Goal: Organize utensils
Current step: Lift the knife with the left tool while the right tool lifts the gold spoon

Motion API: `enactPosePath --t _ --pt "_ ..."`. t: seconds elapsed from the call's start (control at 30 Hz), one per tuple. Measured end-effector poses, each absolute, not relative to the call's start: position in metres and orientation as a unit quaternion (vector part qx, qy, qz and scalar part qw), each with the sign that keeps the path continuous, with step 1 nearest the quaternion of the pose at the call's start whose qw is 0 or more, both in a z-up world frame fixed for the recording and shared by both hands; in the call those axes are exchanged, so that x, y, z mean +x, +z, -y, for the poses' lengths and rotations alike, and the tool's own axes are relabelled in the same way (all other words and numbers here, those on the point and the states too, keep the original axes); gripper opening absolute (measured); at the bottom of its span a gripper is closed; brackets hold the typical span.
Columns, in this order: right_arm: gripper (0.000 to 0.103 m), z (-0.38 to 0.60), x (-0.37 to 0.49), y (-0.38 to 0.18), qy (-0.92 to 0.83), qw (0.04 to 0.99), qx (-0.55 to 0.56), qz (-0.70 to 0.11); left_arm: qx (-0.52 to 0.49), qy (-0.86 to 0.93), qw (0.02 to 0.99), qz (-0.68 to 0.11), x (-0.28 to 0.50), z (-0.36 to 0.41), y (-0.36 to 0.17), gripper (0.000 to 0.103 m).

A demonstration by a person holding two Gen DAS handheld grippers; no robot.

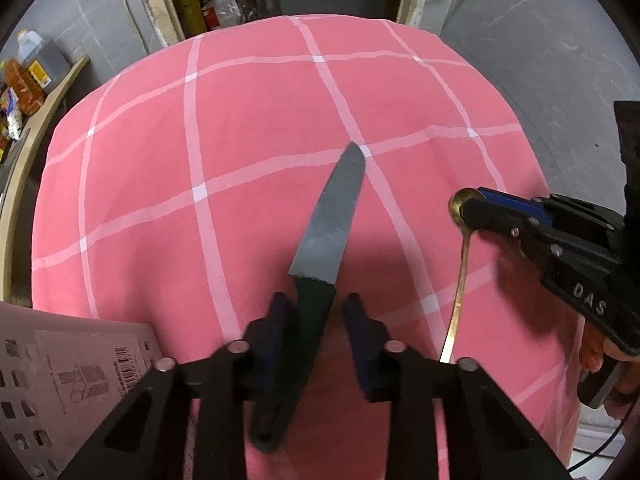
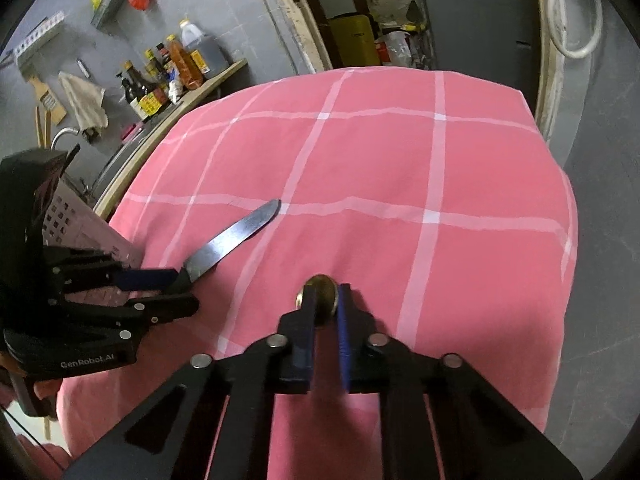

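A knife (image 1: 328,220) with a grey blade and black handle points away over the pink checked tablecloth (image 1: 240,120). My left gripper (image 1: 316,308) has its fingers on both sides of the handle; the gap on the right side makes the grip unclear. In the right wrist view the left gripper (image 2: 176,288) holds the knife (image 2: 236,236) by the handle, blade slanting up to the right. My right gripper (image 2: 324,300) is shut on a gold spoon (image 2: 320,296), bowl forward. In the left wrist view the right gripper (image 1: 468,208) carries the spoon (image 1: 460,272) with its handle hanging down.
A pink perforated basket (image 1: 60,380) stands at the near left of the table; it also shows in the right wrist view (image 2: 76,224). A shelf with sauce bottles (image 2: 168,76) runs along the left wall. Grey floor lies beyond the table's right edge.
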State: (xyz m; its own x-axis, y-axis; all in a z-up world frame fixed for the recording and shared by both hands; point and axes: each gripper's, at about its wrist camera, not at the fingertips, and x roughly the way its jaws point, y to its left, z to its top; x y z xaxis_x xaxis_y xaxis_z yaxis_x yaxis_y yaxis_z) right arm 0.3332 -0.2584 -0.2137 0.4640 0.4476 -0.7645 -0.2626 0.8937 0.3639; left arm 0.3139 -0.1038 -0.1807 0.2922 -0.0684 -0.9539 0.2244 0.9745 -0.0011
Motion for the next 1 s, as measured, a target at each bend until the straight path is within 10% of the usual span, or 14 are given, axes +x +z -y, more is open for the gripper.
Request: enactPosePath --t 1.0 --pt "0.002 0.312 0.260 -0.140 0.144 0.896 0.196 -0.370 -0.063 -0.158 0.842 -0.512 0.257 0.109 -0.143 0.016"
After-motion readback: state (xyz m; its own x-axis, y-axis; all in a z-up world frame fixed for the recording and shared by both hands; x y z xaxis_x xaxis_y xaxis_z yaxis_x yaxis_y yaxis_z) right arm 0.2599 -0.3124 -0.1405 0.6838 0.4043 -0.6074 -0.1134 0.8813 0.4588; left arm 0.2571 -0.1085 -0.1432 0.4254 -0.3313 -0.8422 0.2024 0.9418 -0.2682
